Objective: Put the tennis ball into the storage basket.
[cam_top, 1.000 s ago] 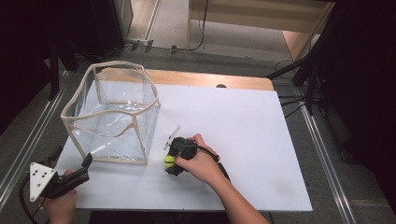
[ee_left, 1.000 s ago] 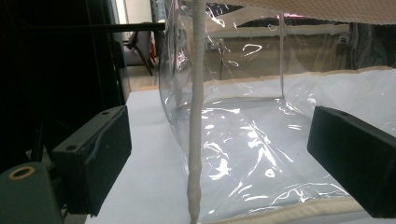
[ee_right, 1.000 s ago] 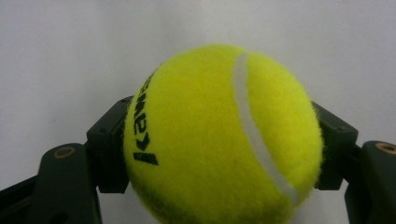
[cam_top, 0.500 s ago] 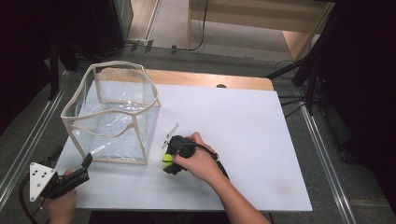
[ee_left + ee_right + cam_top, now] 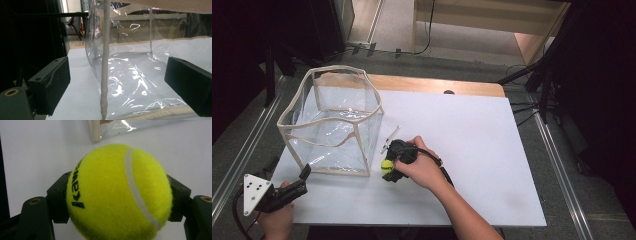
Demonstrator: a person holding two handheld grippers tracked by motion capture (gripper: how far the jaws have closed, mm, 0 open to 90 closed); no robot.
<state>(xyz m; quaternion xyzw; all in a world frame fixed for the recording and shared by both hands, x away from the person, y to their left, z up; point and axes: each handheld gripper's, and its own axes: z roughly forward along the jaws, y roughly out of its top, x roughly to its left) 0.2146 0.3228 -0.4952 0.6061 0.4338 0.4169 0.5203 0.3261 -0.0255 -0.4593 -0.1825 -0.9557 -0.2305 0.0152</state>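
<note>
A yellow tennis ball (image 5: 117,192) with black lettering sits clamped between the two black jaws of my right gripper (image 5: 117,200). From above, that ball (image 5: 387,164) and right gripper (image 5: 393,166) rest low over the white table (image 5: 472,140), just right of the front corner of a clear plastic bag-box (image 5: 332,120) with cream edging. My left gripper (image 5: 302,176) hovers at the table's front left corner, open, jaws wide apart and empty. Its own view faces the box's near corner seam (image 5: 104,75) and clear wall (image 5: 135,75).
A thin white stick-like item (image 5: 390,138) lies on the table beside the box. A wooden strip (image 5: 437,85) runs along the table's far edge. Metal rails (image 5: 557,165) flank both sides. Dark stands and cables (image 5: 537,75) crowd the back right.
My right gripper with the ball has shifted slightly left and nearer, toward the box's front corner. The left gripper has stayed put.
</note>
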